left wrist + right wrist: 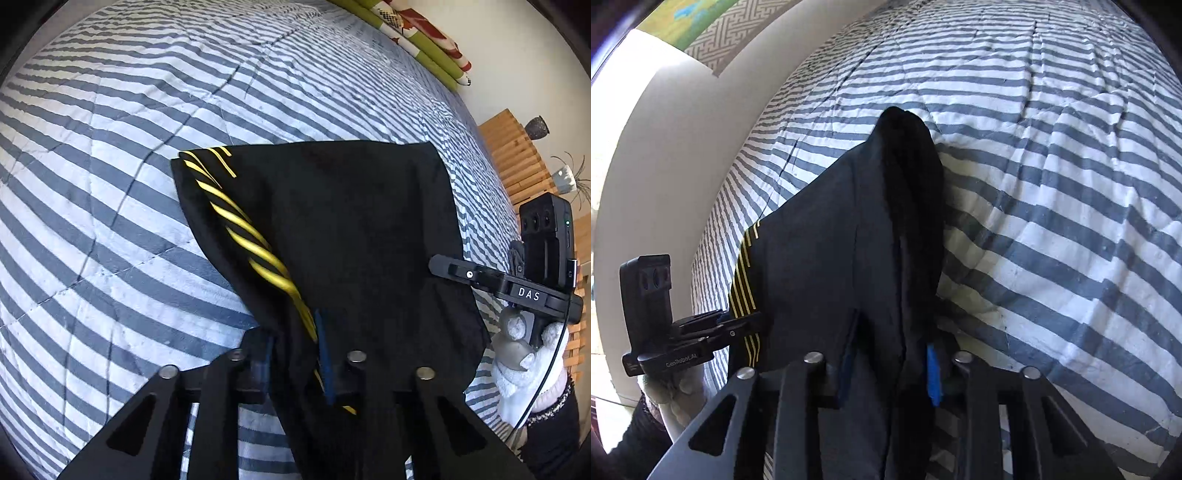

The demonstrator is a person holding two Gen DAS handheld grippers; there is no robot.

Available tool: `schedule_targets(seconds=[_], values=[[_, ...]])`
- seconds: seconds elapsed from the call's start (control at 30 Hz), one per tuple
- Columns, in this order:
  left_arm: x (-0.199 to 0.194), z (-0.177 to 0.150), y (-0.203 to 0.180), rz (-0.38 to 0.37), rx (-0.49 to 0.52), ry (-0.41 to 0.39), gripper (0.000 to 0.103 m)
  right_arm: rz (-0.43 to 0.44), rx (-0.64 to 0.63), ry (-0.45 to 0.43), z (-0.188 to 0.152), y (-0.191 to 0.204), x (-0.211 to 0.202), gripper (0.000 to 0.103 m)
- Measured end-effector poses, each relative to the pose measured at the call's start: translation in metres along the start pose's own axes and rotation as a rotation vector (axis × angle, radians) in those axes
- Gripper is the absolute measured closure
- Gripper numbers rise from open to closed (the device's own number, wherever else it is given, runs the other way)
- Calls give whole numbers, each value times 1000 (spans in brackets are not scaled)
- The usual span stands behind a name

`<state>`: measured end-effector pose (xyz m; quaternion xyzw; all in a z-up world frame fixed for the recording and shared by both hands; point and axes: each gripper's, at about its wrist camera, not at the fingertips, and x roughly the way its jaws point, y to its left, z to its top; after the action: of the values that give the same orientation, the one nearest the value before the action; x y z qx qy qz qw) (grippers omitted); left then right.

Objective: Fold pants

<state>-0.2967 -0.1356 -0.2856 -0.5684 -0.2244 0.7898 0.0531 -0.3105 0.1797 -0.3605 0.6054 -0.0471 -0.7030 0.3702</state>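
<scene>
Hold: my left gripper (295,354) and right gripper (892,369), jaws narrow, pinch the black yellow-striped fabric pants (332,221).
Next: lay both corners evenly on the blue-and-white striped bed quilt (110,184).

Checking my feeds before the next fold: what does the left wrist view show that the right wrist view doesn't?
Left wrist only: green patterned bedding, a wooden slatted unit bearing a dark vase, and the gloved right hand.
Right wrist only: a white wall with a patterned hanging.
Both: black pants with yellow stripes, the striped quilt, and each tool, left and right, shut on the fabric.
</scene>
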Motion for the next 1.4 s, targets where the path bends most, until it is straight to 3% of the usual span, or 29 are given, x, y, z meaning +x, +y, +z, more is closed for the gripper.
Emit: schedule_targets(seconds=[0.03, 0.13, 0.3, 0.43, 0.67, 0.8, 1.07, 1.27, 1.4], values=[[2, 2, -2, 14, 3, -11, 91, -11, -11, 6, 1, 3, 2, 88], [-1, -1, -12, 52, 24, -40, 94, -30, 1, -16, -3, 6, 0, 94], [-25, -7, -29, 74, 72, -97, 94, -53, -26, -107, -18, 21, -27, 96], [-56, -17, -61, 98, 172, -166, 95, -69, -48, -199, -34, 37, -66, 96], [-105, -39, -138, 41, 315, -218, 95, -103, -39, -340, -73, 42, -150, 96], [-113, -45, -214, -17, 427, -233, 95, -160, -8, -420, -112, 25, -217, 96], [-116, -65, -427, -187, 693, -263, 95, -312, 105, -639, -186, -42, -382, 96], [-101, -78, -577, -286, 825, -263, 95, -425, 145, -739, -203, -107, -480, 96], [-47, -69, -643, -336, 826, -184, 95, -413, 218, -721, -198, -172, -504, 96]])
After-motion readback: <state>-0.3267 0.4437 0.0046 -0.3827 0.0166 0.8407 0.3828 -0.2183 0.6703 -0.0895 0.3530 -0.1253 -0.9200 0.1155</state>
